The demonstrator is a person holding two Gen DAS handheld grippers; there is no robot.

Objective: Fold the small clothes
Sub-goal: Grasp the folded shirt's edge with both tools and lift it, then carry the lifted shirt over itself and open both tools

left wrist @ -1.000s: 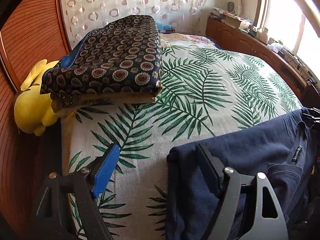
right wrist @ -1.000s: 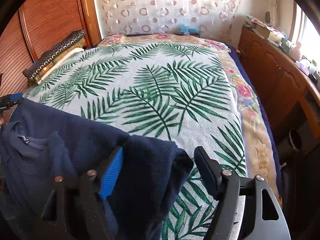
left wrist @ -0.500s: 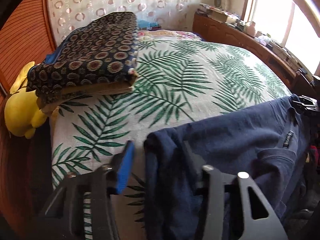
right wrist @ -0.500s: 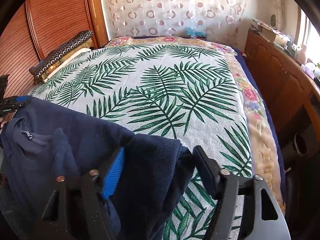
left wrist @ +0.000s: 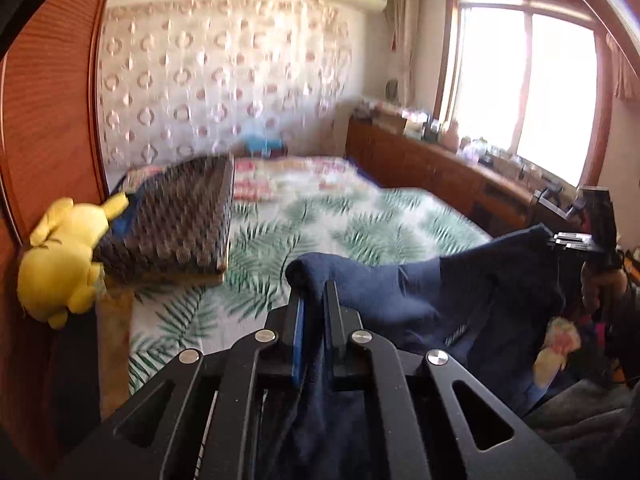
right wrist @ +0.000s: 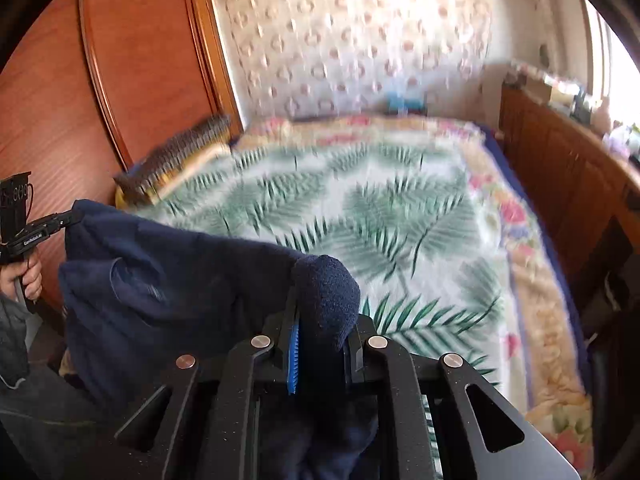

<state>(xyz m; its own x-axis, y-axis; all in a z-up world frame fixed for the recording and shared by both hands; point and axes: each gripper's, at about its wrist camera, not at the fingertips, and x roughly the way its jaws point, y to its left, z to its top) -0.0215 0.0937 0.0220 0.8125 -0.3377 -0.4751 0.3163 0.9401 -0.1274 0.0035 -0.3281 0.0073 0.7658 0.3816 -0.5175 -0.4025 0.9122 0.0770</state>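
A navy blue garment hangs stretched between my two grippers, lifted above the near edge of the bed. My left gripper is shut on one top corner of it. My right gripper is shut on the other top corner, where the cloth bunches over the jaws. In the left wrist view the right gripper shows at the far right. In the right wrist view the left gripper shows at the far left. The lower part of the garment hangs out of sight.
The bed has a palm-leaf cover. A folded dark patterned blanket and a yellow plush toy lie at its left side by the wooden wardrobe. A wooden cabinet with clutter runs under the window.
Both grippers have closed on the navy garment's corners and lifted it up off the bed. Both cameras now tilt higher, and the views are motion-blurred.
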